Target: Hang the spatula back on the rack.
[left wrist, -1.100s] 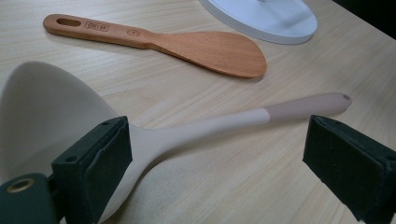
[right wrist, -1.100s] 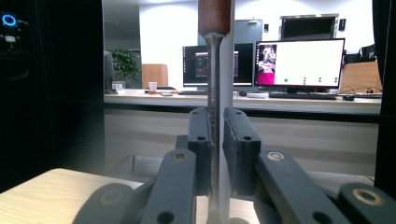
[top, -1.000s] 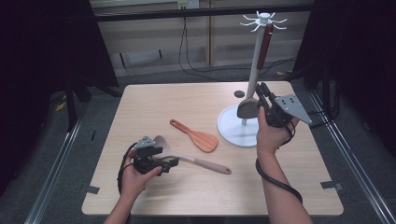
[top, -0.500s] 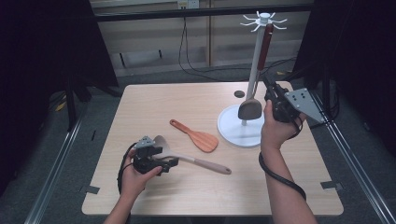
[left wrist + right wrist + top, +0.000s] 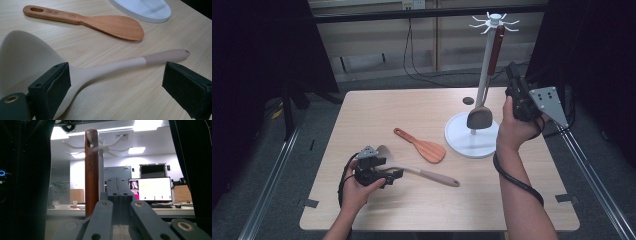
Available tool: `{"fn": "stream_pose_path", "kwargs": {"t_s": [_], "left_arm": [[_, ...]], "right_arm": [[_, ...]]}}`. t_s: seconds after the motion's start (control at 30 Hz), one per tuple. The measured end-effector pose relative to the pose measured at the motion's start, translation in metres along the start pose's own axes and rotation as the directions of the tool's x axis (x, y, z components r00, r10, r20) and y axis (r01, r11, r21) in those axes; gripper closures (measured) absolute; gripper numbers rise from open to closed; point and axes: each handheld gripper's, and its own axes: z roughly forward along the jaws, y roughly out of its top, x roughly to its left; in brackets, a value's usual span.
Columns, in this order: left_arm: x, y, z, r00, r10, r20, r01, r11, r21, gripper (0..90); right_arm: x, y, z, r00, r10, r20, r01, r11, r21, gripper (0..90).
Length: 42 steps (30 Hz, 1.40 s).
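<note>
Risking: the hung spatula (image 5: pixel 486 89) could be knocked off the white stand's (image 5: pixel 470 141) hooks if brushed by the right gripper (image 5: pixel 515 85), raised at right of frame, jaws pressed together, empty.
Left gripper (image 5: pixel 379 172): low at lower left, jaws spread astride the beige spoon (image 5: pixel 82 72), ungrasped.
Wooden paddle (image 5: pixel 421 146): lying at table centre.

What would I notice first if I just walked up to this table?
Probably the tall white stand at the table's far right, with a dark spatula hanging by its red-brown handle from a hook at the top. The right gripper is held up beside it, jaws together. Nearer, a wooden spoon lies flat mid-table, and the left gripper has open jaws around a pale ladle.
</note>
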Motion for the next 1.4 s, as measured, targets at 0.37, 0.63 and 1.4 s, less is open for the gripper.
{"fn": "stream_pose_path", "kwargs": {"t_s": [0.37, 0.63, 1.4], "left_arm": [[0.001, 0.000, -0.001, 1.0000, 0.000, -0.005, 0.000, 1.0000, -0.002, 8.0], [0.001, 0.000, -0.001, 1.0000, -0.002, -0.002, 0.002, 1.0000, -0.005, 7.9], [0.002, 0.001, -0.003, 1.0000, -0.005, -0.007, 0.005, 0.9999, -0.015, 7.8]], "right_arm": [[0.005, 0.021, 0.017, 0.9995, -0.031, 0.002, 0.032, 0.999, -0.034, 90.0], [0.008, 0.033, 0.029, 0.9983, -0.059, -0.003, 0.059, 0.998, -0.035, 90.0], [0.019, 0.042, 0.043, 0.9972, -0.066, -0.037, 0.065, 0.998, -0.011, 90.0]]}}
